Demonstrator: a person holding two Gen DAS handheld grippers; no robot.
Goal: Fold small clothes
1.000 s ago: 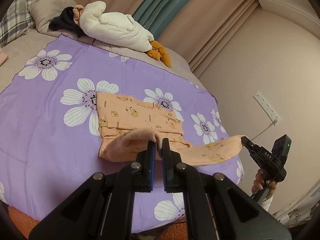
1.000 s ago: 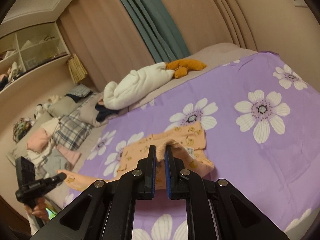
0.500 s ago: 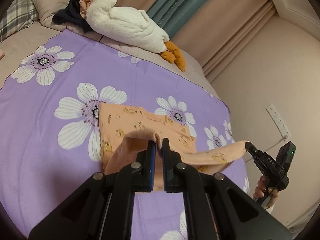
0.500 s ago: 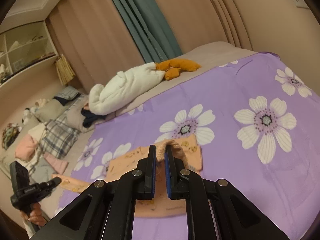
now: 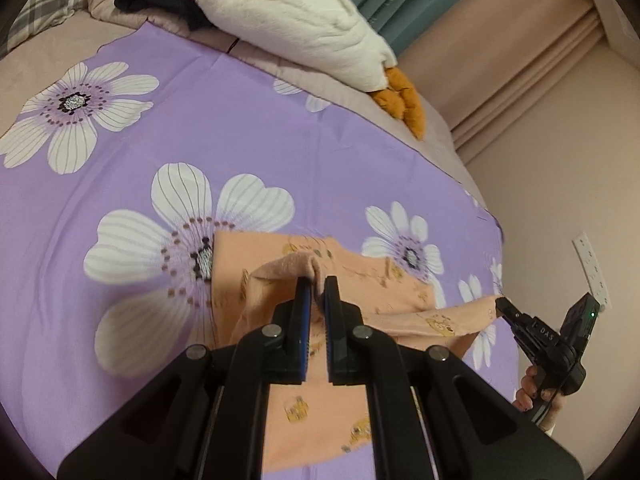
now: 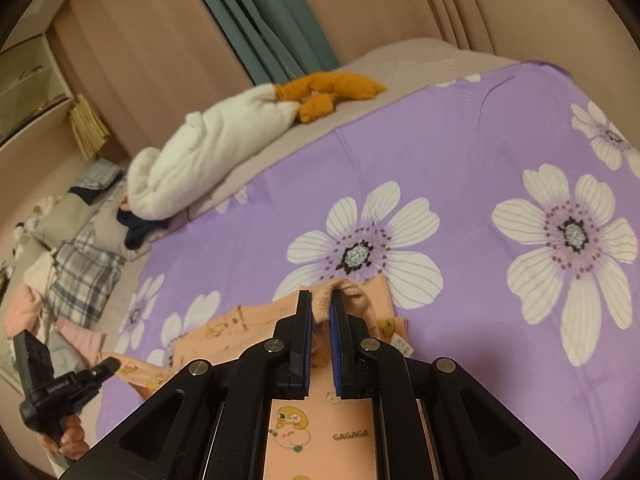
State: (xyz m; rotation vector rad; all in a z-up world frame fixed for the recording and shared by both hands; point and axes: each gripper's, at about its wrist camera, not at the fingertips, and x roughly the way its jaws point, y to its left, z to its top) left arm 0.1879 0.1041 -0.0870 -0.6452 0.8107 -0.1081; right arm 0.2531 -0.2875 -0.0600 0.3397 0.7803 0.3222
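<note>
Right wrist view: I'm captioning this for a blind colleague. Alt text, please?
The right gripper pinches a bunched edge of a peach cartoon-print garment above a purple floral bedspread. At lower left, the left gripper grips another part; a white plush toy lies behind.

**"GAGAGA" on a peach garment, "DAS" on a gripper**

The peach cotton garment with cartoon chick prints (image 6: 320, 436) carries the word "GAGAGA" in small green capitals beside a round chick figure. The right gripper (image 5: 505, 307), black plastic, bears white letters "DAS" on its body. A small white tag at the garment's edge is too small to read.
</note>
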